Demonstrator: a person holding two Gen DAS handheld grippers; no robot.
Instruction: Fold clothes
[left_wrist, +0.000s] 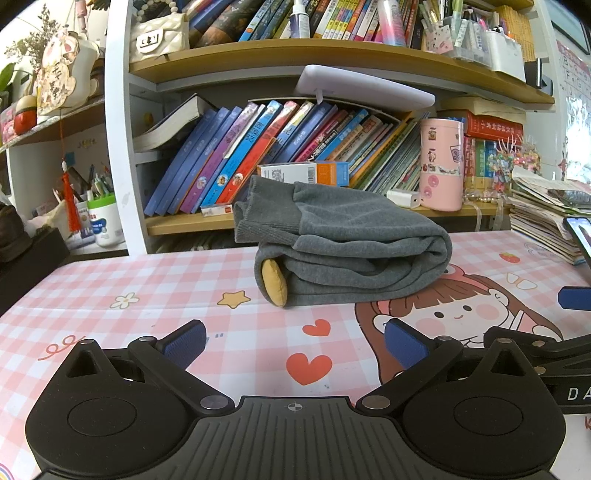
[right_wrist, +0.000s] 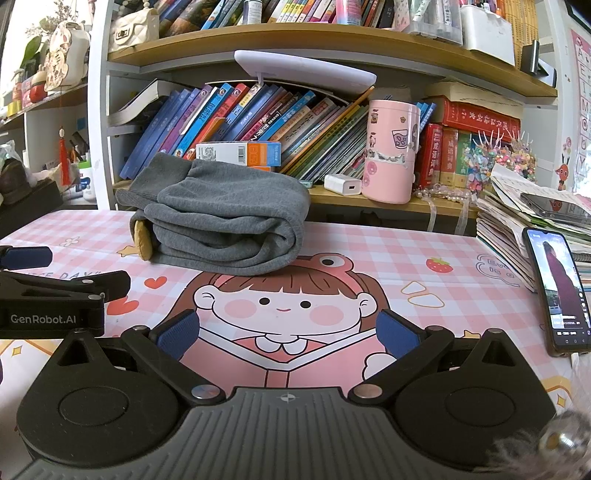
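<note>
One folded grey garment (left_wrist: 343, 243), one pink canister (left_wrist: 441, 164), one phone (right_wrist: 557, 288), two white chargers (right_wrist: 342, 184).

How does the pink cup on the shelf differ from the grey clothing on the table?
The pink cup stands upright and rigid on the shelf; the grey clothing lies soft and folded on the table. The cup carries stickers; the clothing is plain grey. Neither is held.
</note>
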